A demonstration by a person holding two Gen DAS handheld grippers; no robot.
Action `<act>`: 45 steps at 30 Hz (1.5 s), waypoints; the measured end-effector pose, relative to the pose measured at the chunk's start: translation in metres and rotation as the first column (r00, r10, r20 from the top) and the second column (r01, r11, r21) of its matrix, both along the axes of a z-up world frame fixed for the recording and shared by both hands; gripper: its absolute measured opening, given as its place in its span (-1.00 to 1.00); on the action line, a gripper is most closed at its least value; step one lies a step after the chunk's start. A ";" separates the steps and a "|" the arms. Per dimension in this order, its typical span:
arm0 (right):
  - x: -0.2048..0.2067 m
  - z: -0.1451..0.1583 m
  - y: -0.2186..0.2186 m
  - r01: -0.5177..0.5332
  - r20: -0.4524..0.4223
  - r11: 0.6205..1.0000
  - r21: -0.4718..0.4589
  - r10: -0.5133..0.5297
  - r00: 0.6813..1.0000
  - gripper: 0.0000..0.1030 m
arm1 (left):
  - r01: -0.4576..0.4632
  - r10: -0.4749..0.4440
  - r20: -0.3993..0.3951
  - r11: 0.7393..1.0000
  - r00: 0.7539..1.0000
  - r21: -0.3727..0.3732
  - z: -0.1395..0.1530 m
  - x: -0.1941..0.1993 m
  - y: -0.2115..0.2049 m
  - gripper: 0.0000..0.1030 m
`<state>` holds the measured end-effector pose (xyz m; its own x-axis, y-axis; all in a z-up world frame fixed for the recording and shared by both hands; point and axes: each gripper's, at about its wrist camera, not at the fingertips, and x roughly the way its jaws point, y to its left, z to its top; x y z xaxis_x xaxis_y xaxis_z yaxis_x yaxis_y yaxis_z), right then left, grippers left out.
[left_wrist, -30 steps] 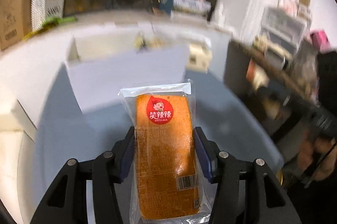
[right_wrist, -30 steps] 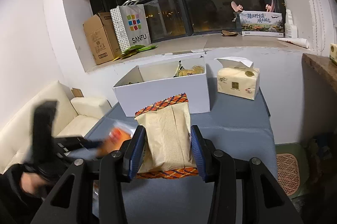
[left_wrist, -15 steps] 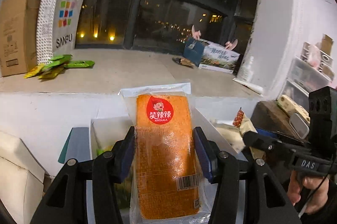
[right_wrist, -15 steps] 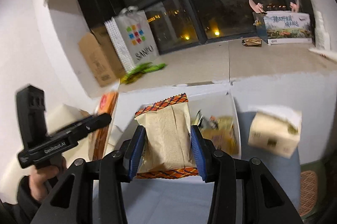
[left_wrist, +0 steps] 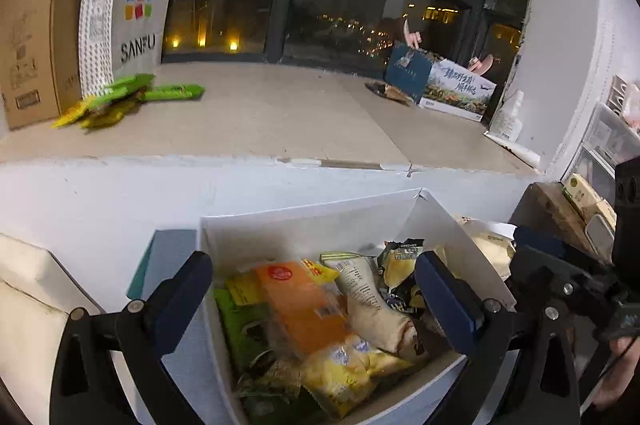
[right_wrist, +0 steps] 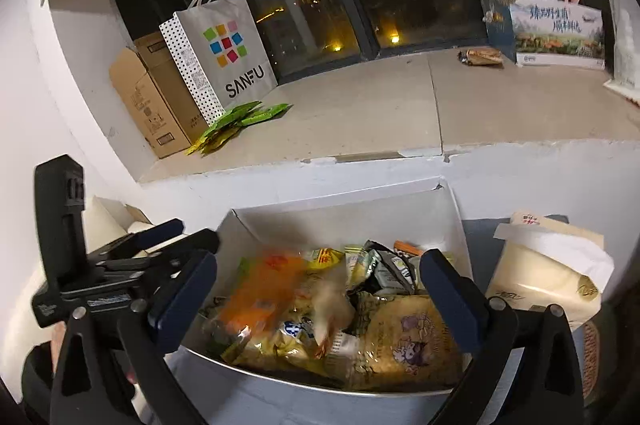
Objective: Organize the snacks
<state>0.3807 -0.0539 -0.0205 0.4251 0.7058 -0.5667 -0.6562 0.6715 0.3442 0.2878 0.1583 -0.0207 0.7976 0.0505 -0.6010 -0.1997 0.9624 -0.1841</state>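
Observation:
A white box (left_wrist: 312, 221) holds several snack packets. The orange packet (left_wrist: 304, 305) lies on top of them at the left, and the cream packet (left_wrist: 372, 301) lies beside it. My left gripper (left_wrist: 316, 297) is open and empty above the box. My right gripper (right_wrist: 320, 301) is open and empty above the same box (right_wrist: 344, 217). The orange packet (right_wrist: 264, 293) and the cream packet (right_wrist: 332, 309) look blurred in the right wrist view. The other gripper shows at each view's edge.
A tissue pack (right_wrist: 548, 273) stands right of the box. On the window ledge (left_wrist: 260, 113) are a SANFU paper bag (left_wrist: 124, 9), a cardboard box (left_wrist: 32, 33), green packets (left_wrist: 128, 97) and a printed carton (left_wrist: 456, 89). A cream sofa (left_wrist: 28, 297) is at left.
Both grippers have opened. The orange packet left my left gripper and the cream packet left my right gripper. Both packets now lie in the white box.

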 end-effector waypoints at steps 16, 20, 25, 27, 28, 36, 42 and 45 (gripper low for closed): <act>-0.138 0.070 -0.041 0.029 0.412 0.999 -0.042 -0.009 0.911 1.00 | -0.140 0.049 0.310 0.949 0.950 0.281 0.067 -0.195 -0.104 1.00; -0.169 0.075 -0.070 0.039 0.374 0.999 0.024 -0.045 0.926 1.00 | -0.041 0.003 0.280 0.991 0.960 0.129 0.064 -0.228 -0.108 1.00; -0.205 0.068 -0.096 0.022 0.341 1.000 -0.007 -0.019 0.940 1.00 | -0.055 0.033 0.236 0.995 0.971 0.086 0.053 -0.261 -0.119 1.00; -0.221 0.065 -0.107 0.001 0.328 1.000 0.008 -0.004 0.945 1.00 | -0.053 0.032 0.238 0.995 0.971 0.084 0.051 -0.272 -0.125 1.00; -0.228 0.063 -0.111 0.006 0.323 1.000 0.002 -0.007 0.946 1.00 | -0.048 0.028 0.234 0.996 0.972 0.079 0.051 -0.276 -0.128 1.00; -0.262 0.051 -0.131 0.038 0.293 0.999 -0.015 -0.032 0.956 1.00 | 0.001 -0.016 0.217 0.998 0.976 0.068 0.050 -0.289 -0.144 1.00; -0.266 0.054 -0.137 0.043 0.301 0.999 -0.010 -0.038 0.953 1.00 | 0.013 -0.031 0.212 0.996 0.977 0.083 0.053 -0.286 -0.150 1.00; -0.267 0.053 -0.137 0.040 0.299 0.999 -0.009 -0.035 0.954 1.00 | 0.016 -0.031 0.203 0.997 0.979 0.075 0.051 -0.284 -0.150 1.00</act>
<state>0.1137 -0.1911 0.0327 0.6024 0.6785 -0.4204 -0.7017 0.7012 0.1262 0.0041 0.0087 0.0305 0.9045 0.0676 -0.4211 -0.1423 0.9786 -0.1485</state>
